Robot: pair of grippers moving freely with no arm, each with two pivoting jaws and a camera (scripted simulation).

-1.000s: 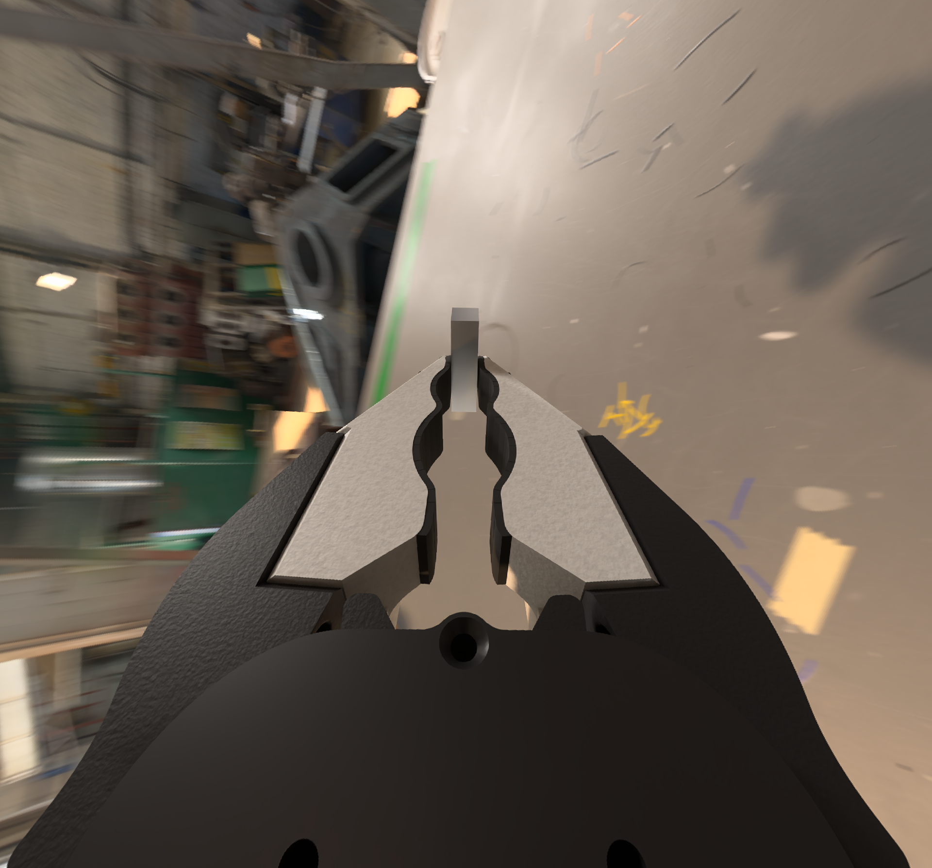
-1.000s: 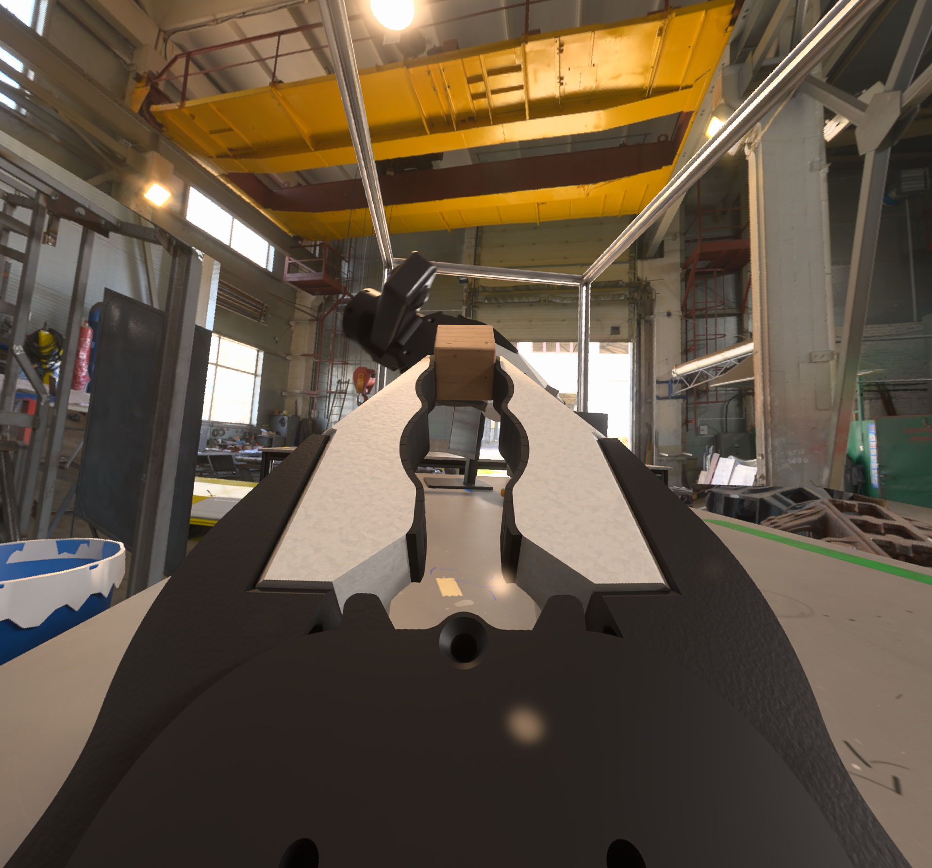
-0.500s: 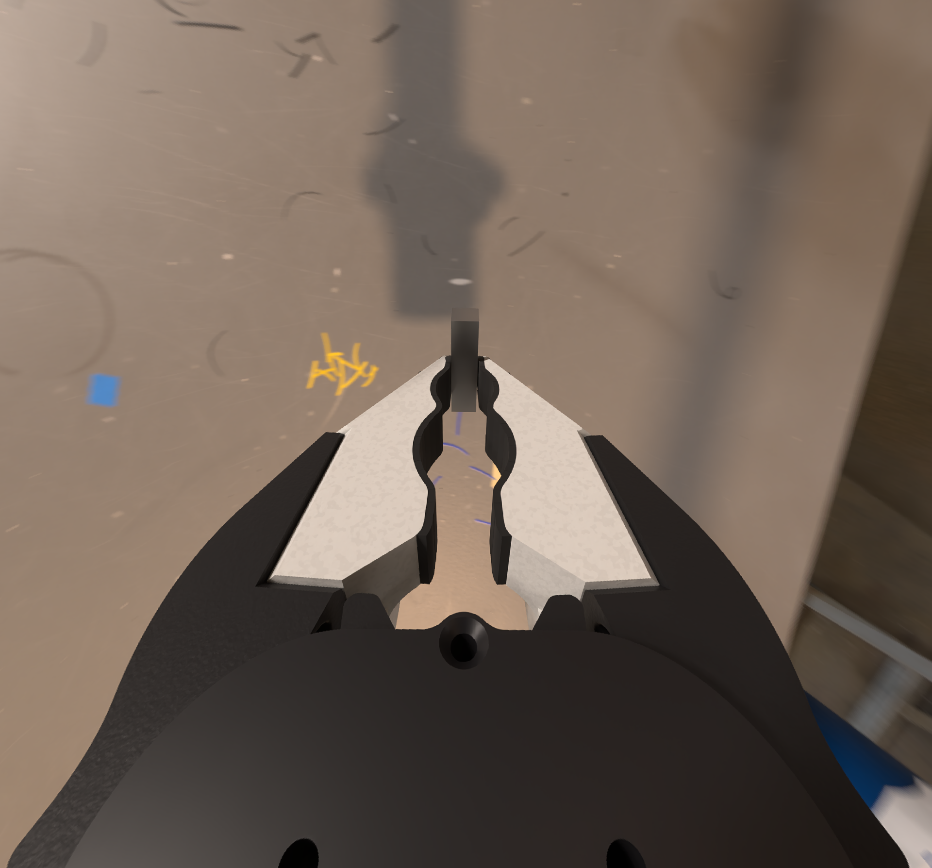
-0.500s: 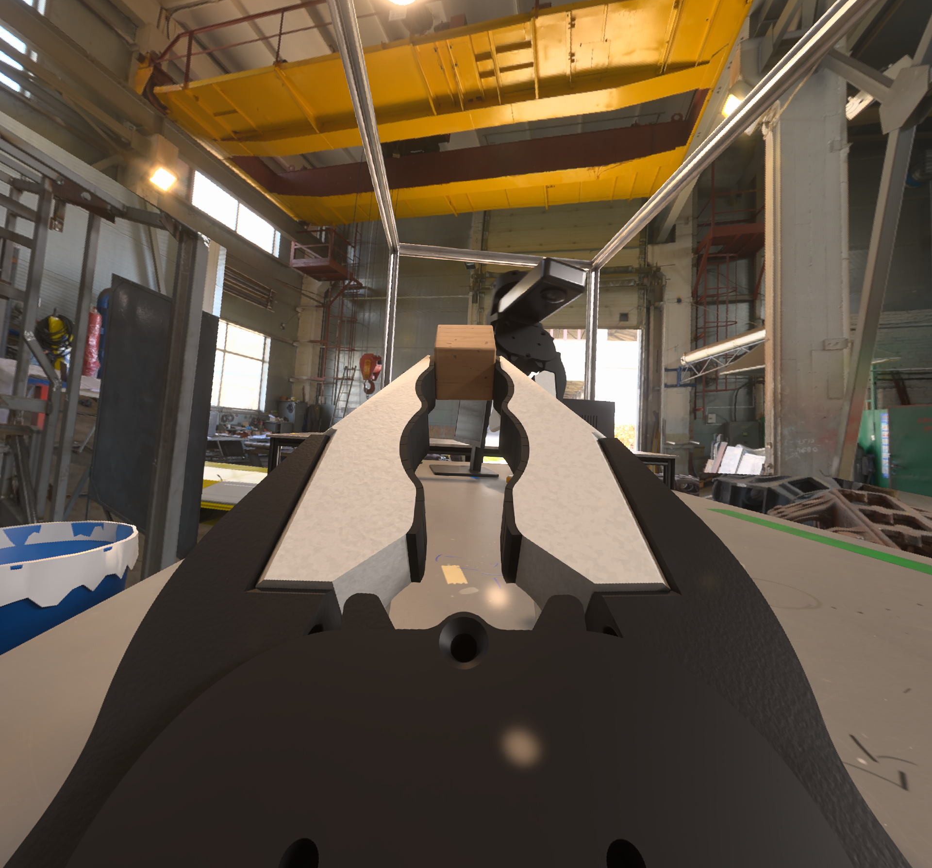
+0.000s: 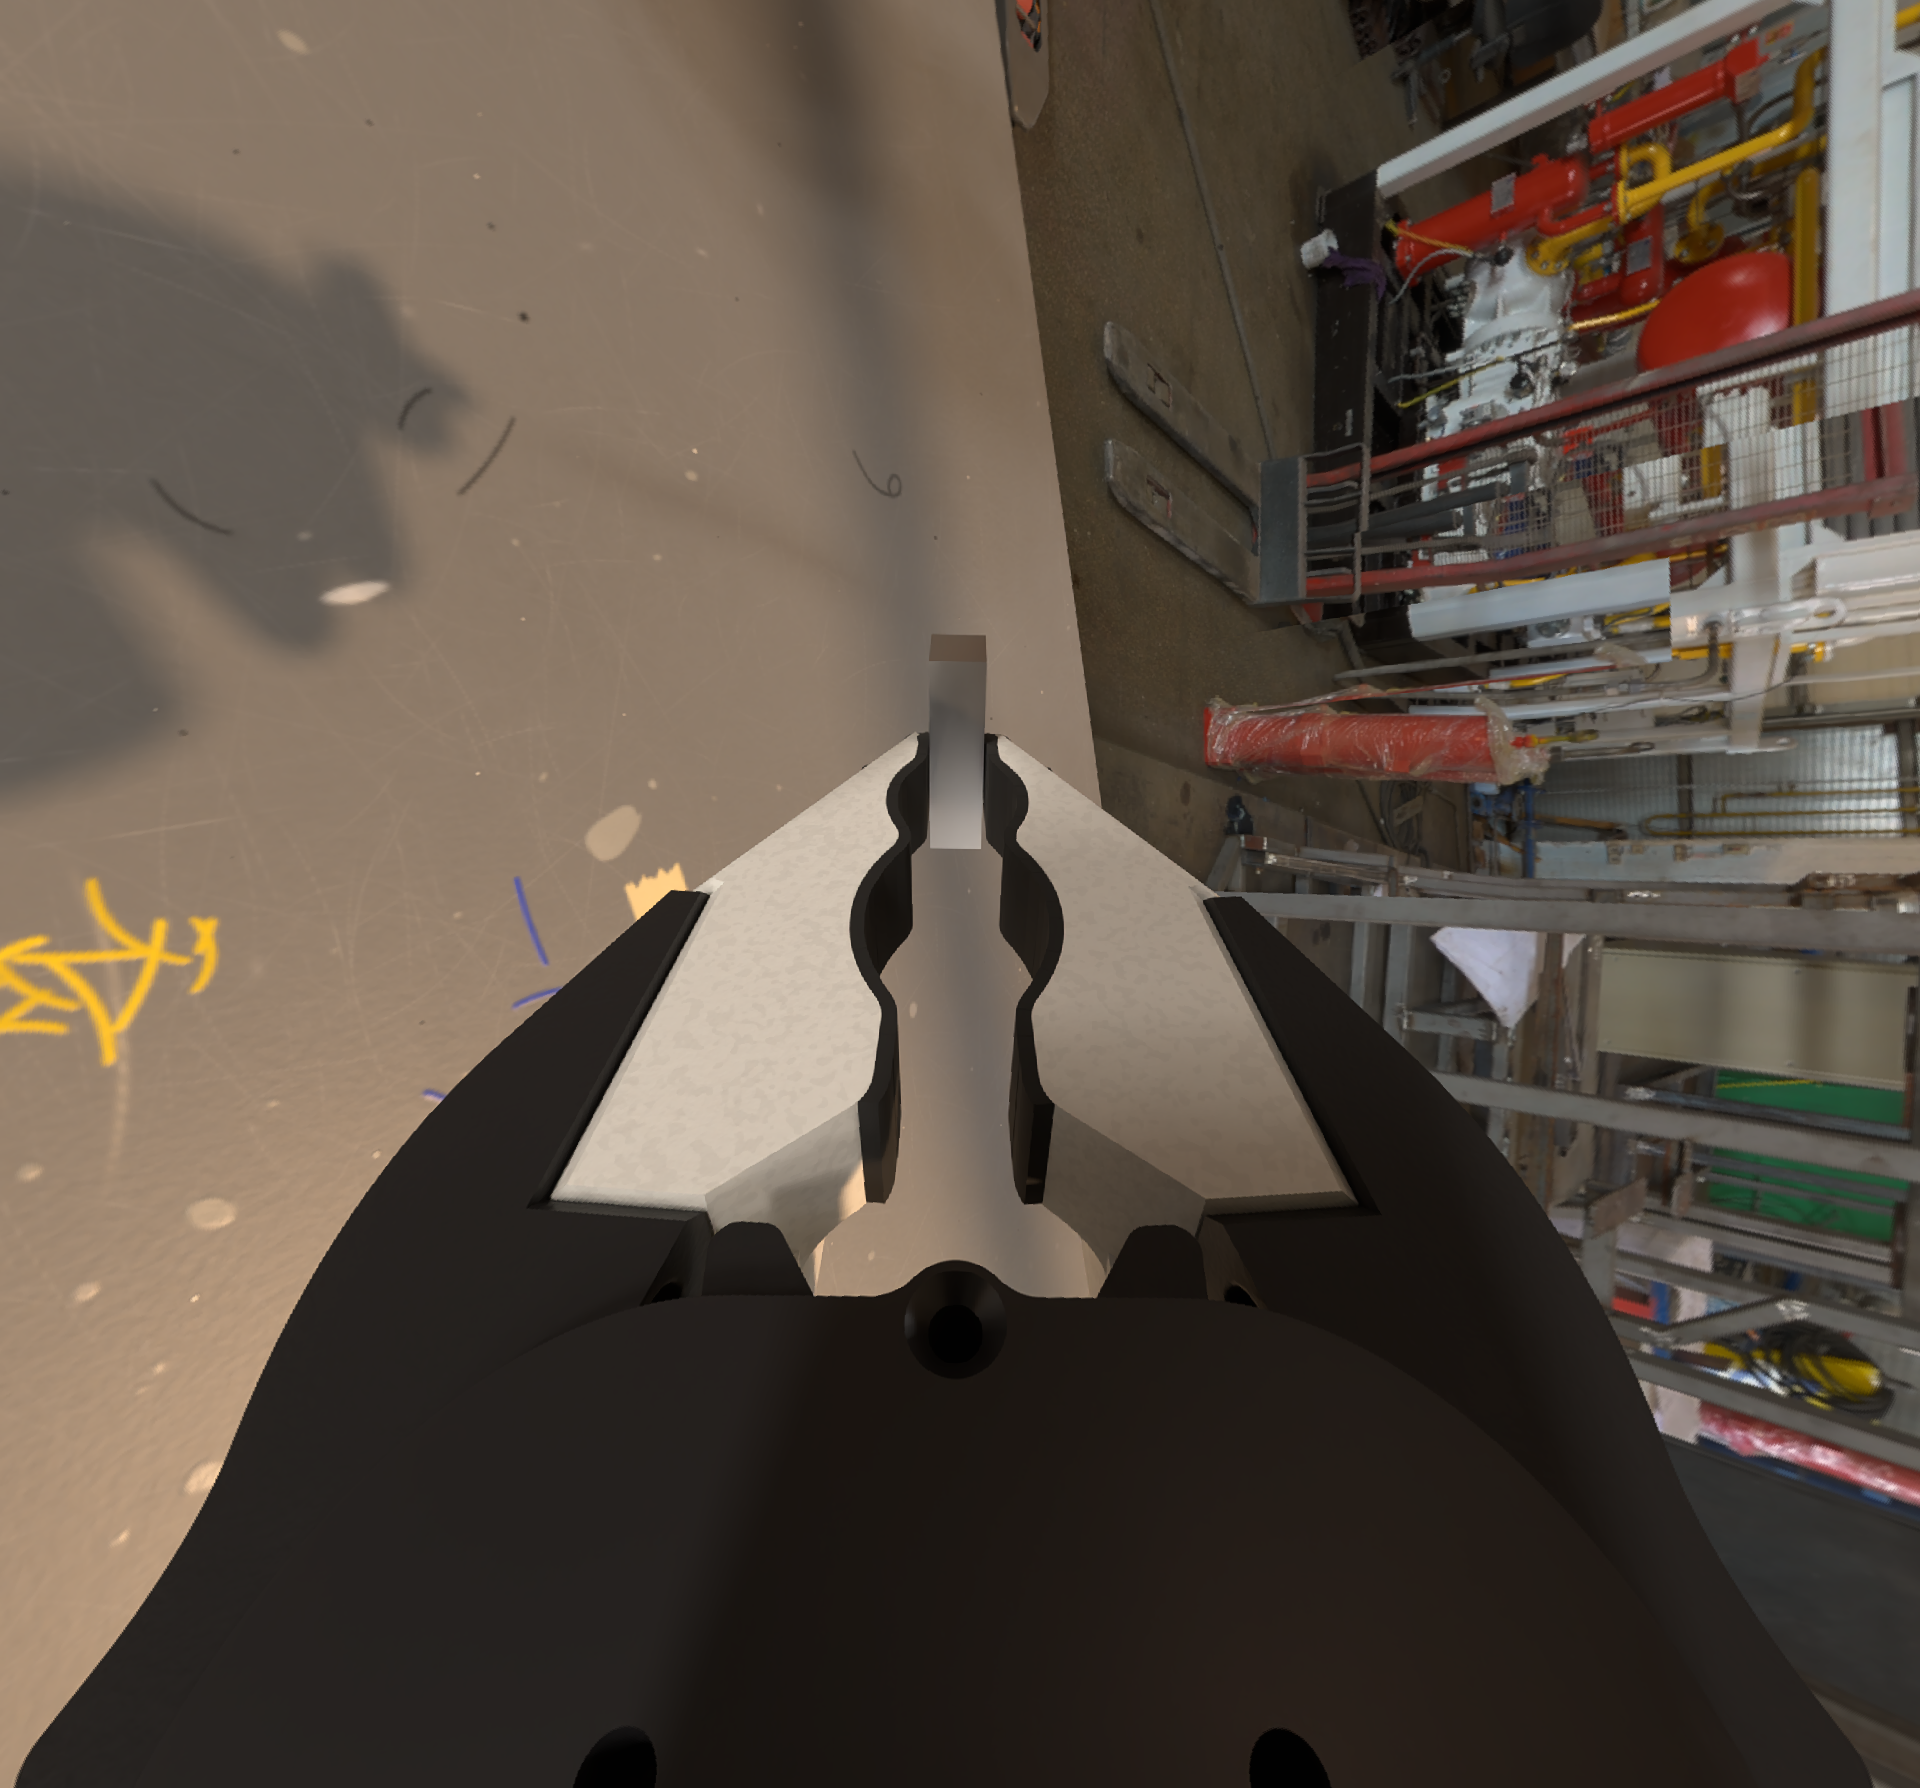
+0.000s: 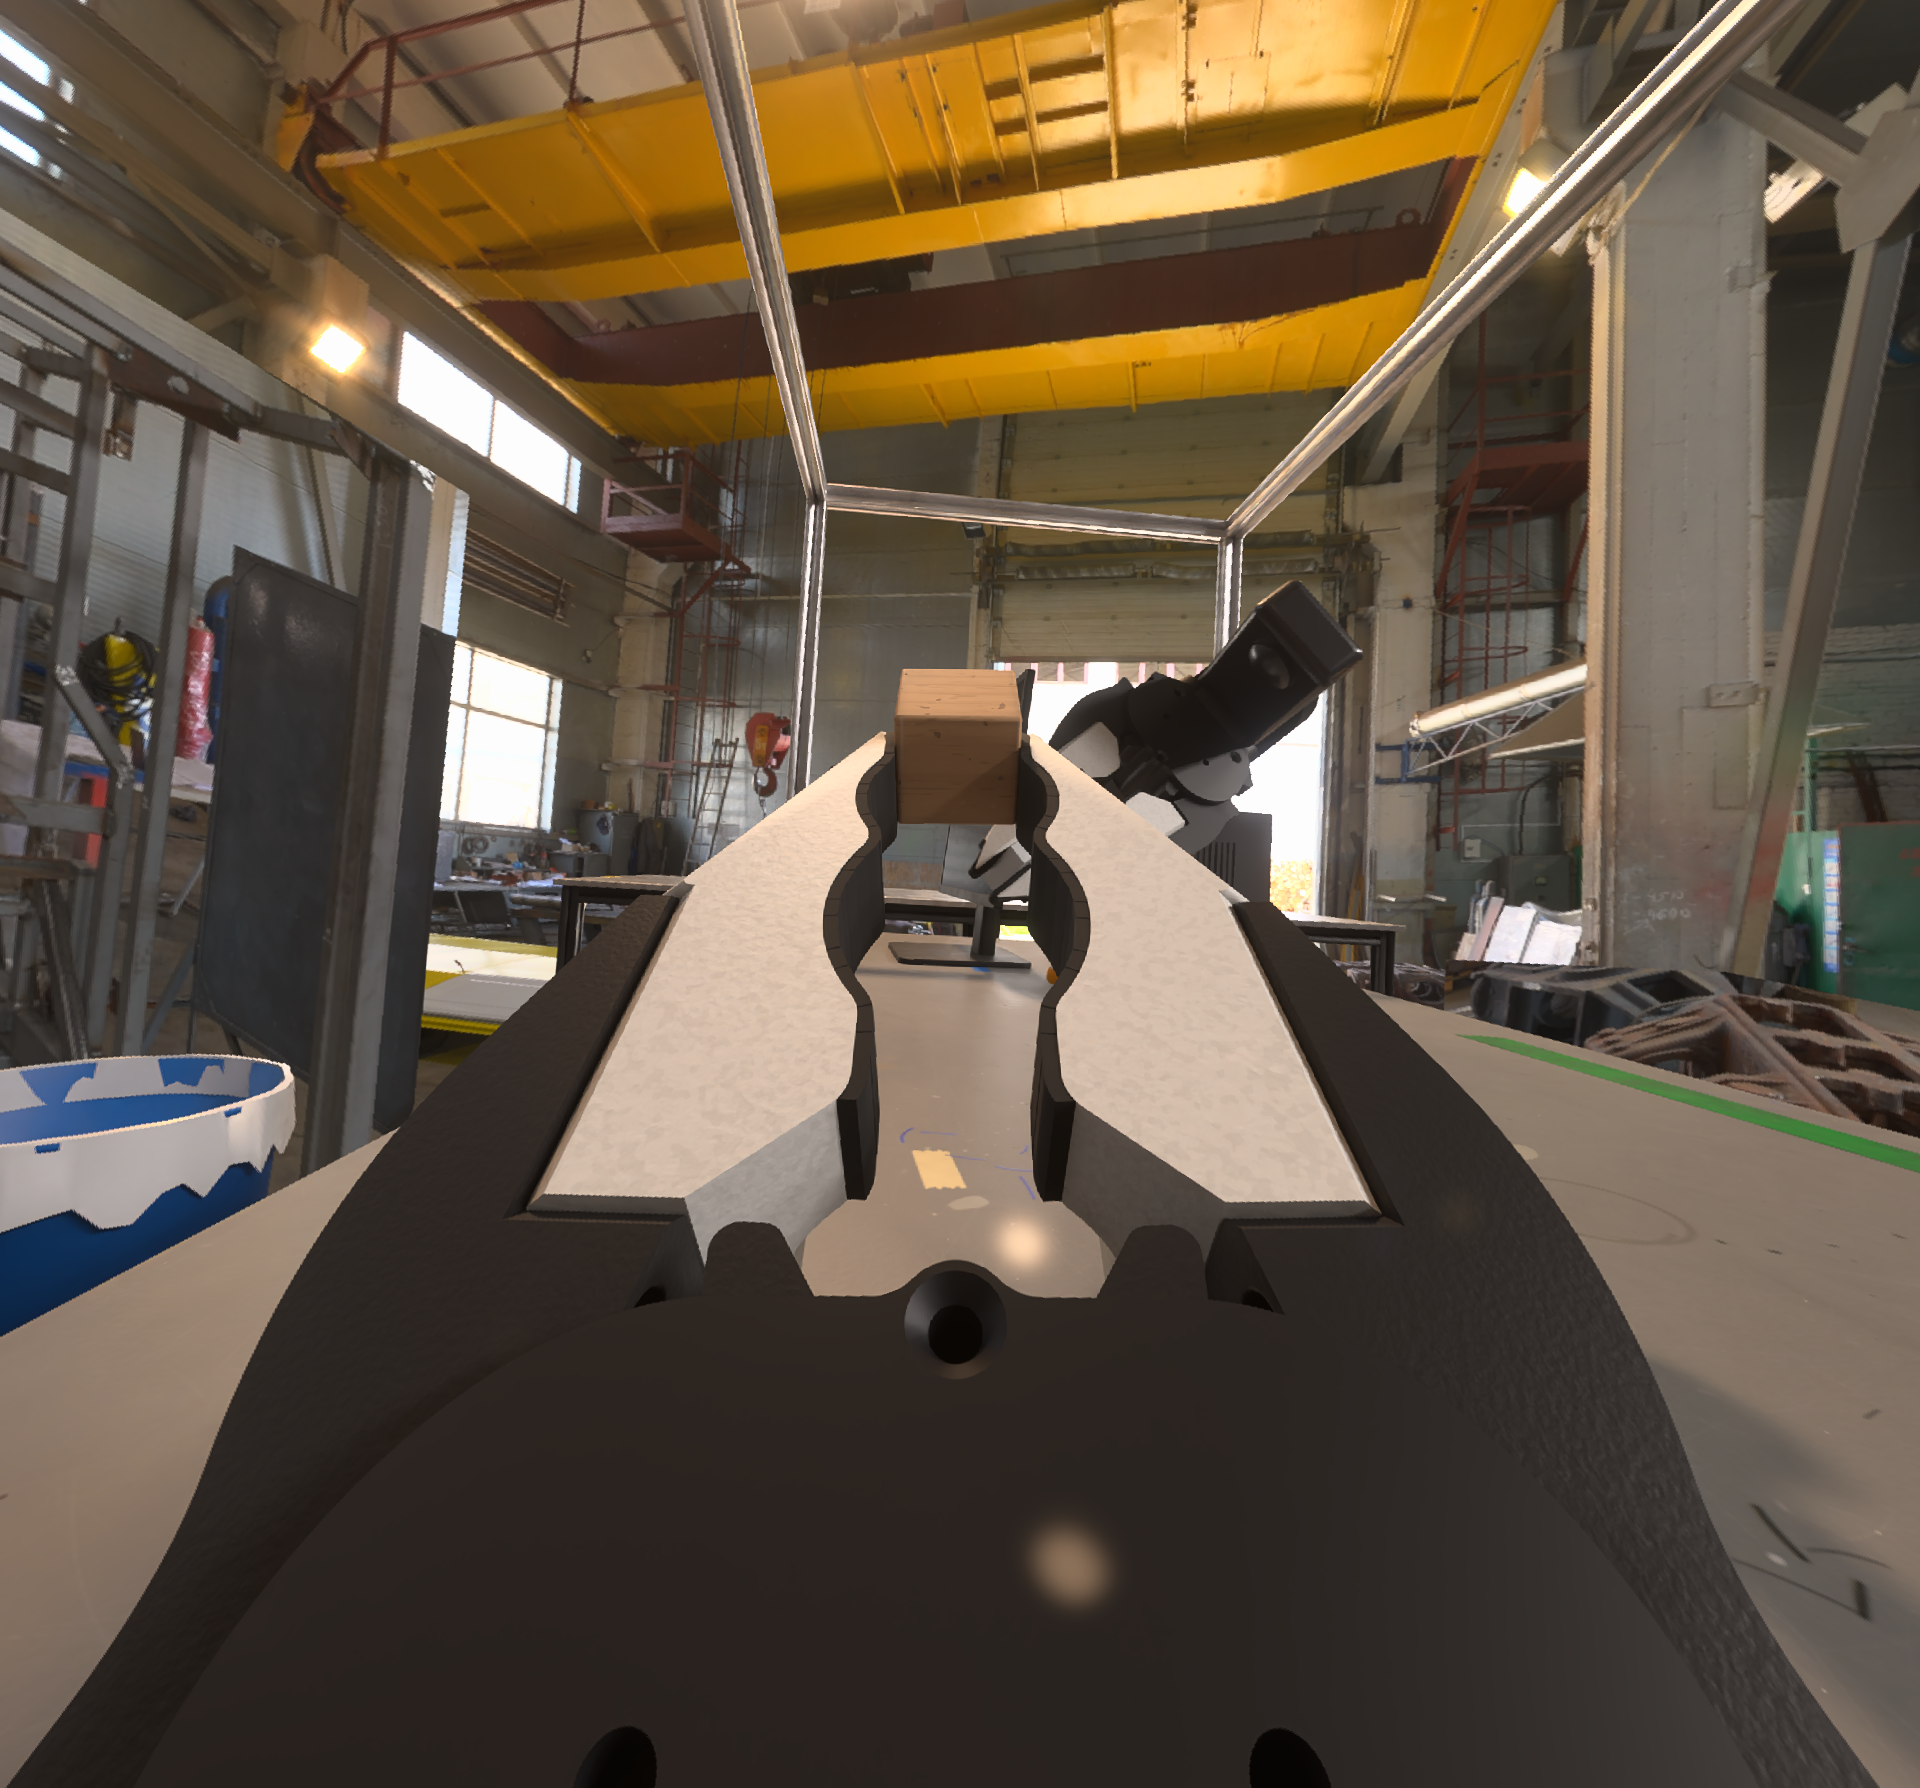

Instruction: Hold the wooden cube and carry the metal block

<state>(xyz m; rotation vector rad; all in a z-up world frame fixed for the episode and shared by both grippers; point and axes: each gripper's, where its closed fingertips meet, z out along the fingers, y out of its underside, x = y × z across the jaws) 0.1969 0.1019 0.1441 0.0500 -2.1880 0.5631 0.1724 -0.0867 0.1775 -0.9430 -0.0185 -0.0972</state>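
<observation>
Two grippers, both loaded. Left gripper (image 5: 956,762) has its jaws clamped on the metal block (image 5: 956,751), a thin grey slab pinched at the fingertips and sticking out past them, lifted clear of the table (image 5: 520,284). Left wrist view is rolled sideways: the table edge runs top to bottom just right of the block, with workshop floor and red machinery beyond it. Bare tan tabletop fills the left side of that view, carrying only scratches, a yellow scribble (image 5: 104,969), a yellow tape scrap (image 5: 655,891) and a gripper-shaped shadow. Right gripper (image 6: 956,772) has its jaws clamped on the wooden cube (image 6: 956,746), held at the fingertips, raised above the table (image 6: 1662,1323). Past the cube, to its right, the left gripper (image 6: 997,850) shows farther off, tilted, fingers pointing down-left, well above the surface. Open tabletop lies ahead between the fingers. A green stripe (image 6: 1704,1104) runs along the right side near the edge. A chrome tube frame (image 6: 1018,512) rises from the table's far corners and boxes in the space overhead. Blue bucket (image 6: 125,1167) with a white jagged rim sits at the left, beyond the near table edge; its inside looks blue, contents cannot be told.
</observation>
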